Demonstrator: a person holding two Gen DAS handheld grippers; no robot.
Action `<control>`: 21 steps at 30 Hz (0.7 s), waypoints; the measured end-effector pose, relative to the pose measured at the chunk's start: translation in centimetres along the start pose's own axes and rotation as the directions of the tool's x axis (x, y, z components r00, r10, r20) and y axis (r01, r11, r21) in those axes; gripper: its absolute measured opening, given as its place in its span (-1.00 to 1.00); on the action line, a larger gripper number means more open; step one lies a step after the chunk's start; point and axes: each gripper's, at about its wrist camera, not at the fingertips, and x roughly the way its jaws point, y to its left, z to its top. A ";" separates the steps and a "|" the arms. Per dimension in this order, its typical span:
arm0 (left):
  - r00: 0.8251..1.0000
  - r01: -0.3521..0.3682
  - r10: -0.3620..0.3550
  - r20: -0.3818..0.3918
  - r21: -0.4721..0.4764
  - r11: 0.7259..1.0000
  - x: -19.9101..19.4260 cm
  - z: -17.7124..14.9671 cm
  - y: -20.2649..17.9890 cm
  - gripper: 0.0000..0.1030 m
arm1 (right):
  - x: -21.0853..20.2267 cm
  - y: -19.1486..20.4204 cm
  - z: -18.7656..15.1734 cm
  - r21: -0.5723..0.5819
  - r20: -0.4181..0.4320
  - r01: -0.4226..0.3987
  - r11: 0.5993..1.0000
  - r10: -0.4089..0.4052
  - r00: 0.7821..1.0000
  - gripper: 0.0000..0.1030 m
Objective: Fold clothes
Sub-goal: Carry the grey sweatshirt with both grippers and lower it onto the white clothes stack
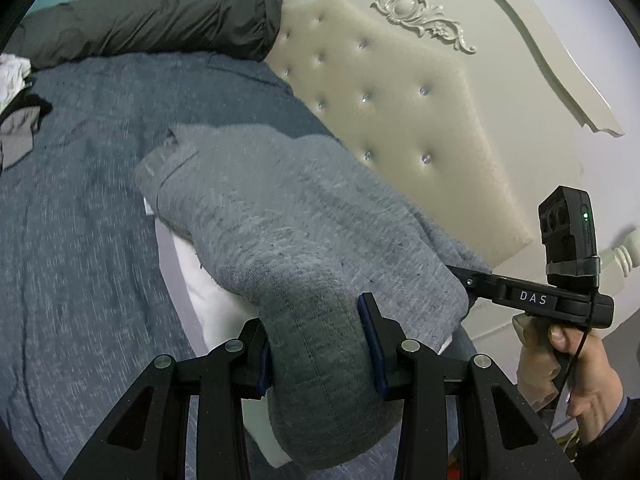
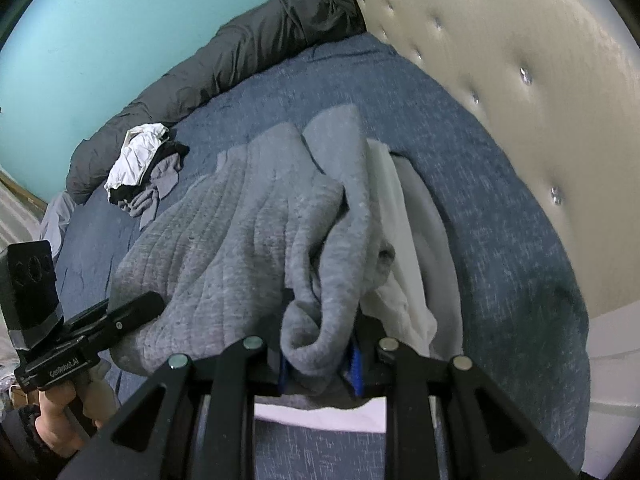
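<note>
A grey sweater [image 1: 280, 216] hangs bunched between the two grippers above a bed covered with a blue blanket [image 1: 80, 208]. The left gripper [image 1: 320, 344] has its jaws closed on a thick ribbed fold of the sweater, the blue pads pressing into it from both sides. The right gripper [image 2: 318, 360] pinches a narrower roll of the same grey cloth between its pads. A white garment [image 2: 408, 240] lies under the sweater, showing along its edge on the blanket. Further off on the bed sits a small pile of clothes [image 2: 144, 168], white, black and grey. A dark quilt [image 2: 240, 52] lies along the teal wall [image 2: 120, 32], beside the cream tufted headboard [image 1: 380, 92].
</note>
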 end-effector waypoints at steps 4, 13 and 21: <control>1.000 0.013 -0.014 -0.022 -0.023 1.000 0.5 -0.9 0.9 -0.21 | 0.5 -1.2 -1.0 0.036 -0.007 -0.024 0.999 0.024 1.000 -0.58; 0.997 0.062 -0.066 -0.043 -0.072 0.995 -0.5 -2.5 2.9 -0.12 | 0.8 -3.6 -3.1 0.100 0.052 -0.124 0.987 0.119 0.992 -0.55; 0.997 -0.021 0.019 0.079 0.022 1.000 -5.0 -1.3 1.8 -0.13 | -2.6 -3.7 -3.4 0.057 0.161 0.038 0.998 -0.046 0.986 -0.36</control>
